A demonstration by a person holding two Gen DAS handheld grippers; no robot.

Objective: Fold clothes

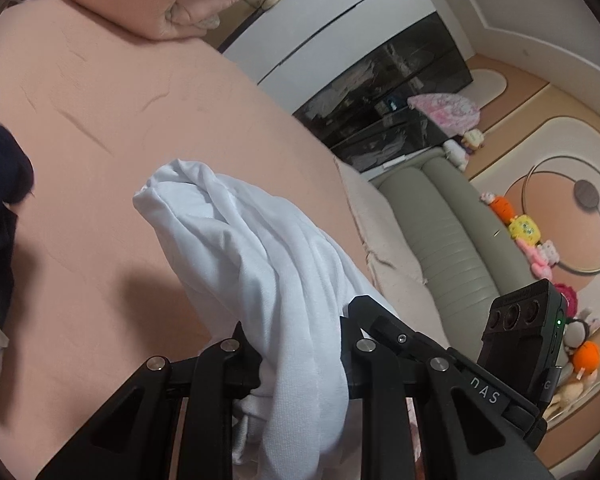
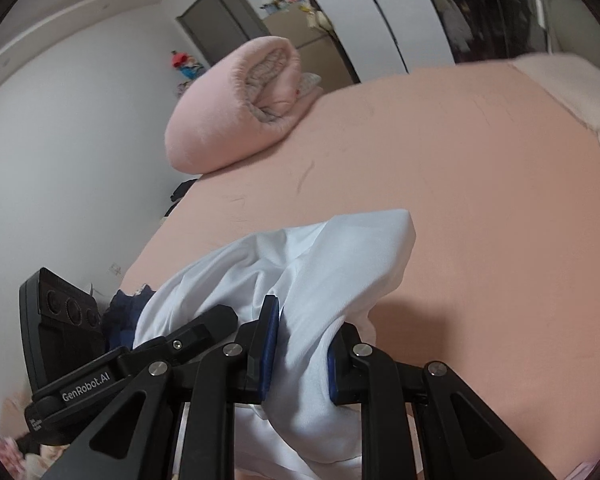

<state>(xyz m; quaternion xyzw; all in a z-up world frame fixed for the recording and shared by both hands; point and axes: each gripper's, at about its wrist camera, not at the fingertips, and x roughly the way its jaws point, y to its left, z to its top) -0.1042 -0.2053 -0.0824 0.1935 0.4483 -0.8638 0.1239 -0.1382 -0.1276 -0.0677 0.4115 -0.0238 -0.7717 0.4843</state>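
White garment (image 1: pixel 260 264) bunches, clamped in both grippers' fingers (image 2: pixel 269 344), above open pink bed (image 1: pixel 100 128).

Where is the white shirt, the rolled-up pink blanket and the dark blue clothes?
white shirt (image 1: pixel 260 248), left wrist view, on its bunched middle folds.
rolled-up pink blanket (image 2: pixel 220 120), right wrist view, on its outer side.
dark blue clothes (image 1: pixel 0 168), left wrist view, on the part at the left edge.
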